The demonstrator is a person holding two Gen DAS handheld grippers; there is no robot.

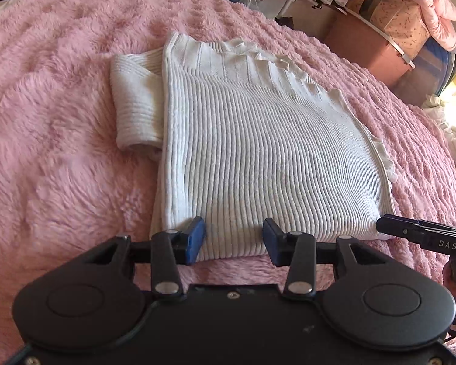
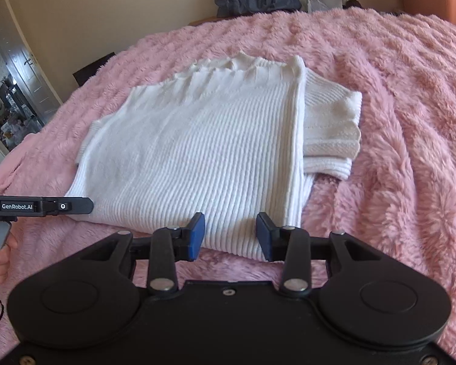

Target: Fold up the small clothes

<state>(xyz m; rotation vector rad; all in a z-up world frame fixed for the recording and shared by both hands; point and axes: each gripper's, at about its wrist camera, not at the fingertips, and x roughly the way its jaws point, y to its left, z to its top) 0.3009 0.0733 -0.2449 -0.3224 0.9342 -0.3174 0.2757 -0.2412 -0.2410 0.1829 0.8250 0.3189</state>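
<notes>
White sweater (image 1: 252,152) (far sleeve hidden)

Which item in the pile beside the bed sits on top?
The pink quilted bedding. It is draped over the floral bag, with the brown box lowest.

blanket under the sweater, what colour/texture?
Pink and fluffy, long-pile plush blanket. Shows best in the right wrist view, around the white ribbed sweater.

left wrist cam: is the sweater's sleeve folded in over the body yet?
No: the sleeve sticks out sideways past the white sweater body, lying on the pink blanket.
</notes>
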